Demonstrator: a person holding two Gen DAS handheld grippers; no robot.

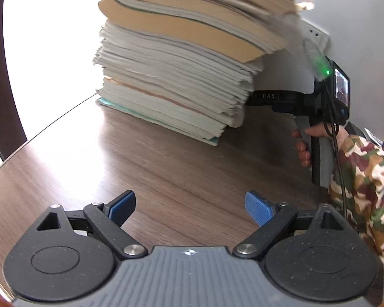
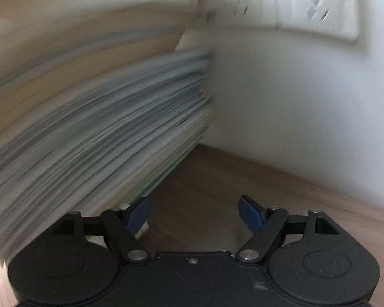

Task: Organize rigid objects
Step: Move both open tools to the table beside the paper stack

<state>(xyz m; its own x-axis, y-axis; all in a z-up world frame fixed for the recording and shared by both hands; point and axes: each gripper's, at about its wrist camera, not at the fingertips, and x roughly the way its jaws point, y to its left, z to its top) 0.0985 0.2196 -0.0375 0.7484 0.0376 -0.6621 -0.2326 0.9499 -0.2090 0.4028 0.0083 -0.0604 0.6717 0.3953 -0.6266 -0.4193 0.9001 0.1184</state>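
Note:
A tall, uneven stack of books and booklets [image 1: 176,58] stands on the wooden table [image 1: 166,179], white page edges below and tan covers on top. My left gripper [image 1: 190,207] hangs open over bare wood in front of the stack, nothing between its blue pads. In the left wrist view the right gripper's body [image 1: 327,97], held by a hand in a camouflage sleeve, reaches in behind the stack's right side. The right wrist view is blurred: the stack [image 2: 97,128] fills the left, and my right gripper [image 2: 194,212] stands open beside its corner, its left pad close to the bottom books.
A white wall [image 2: 294,102] rises right behind the stack, with a white socket strip [image 2: 307,7] on it. The table's edge [image 1: 51,125] runs at the left, and a dark curved chair back [image 1: 2,76] stands beyond it.

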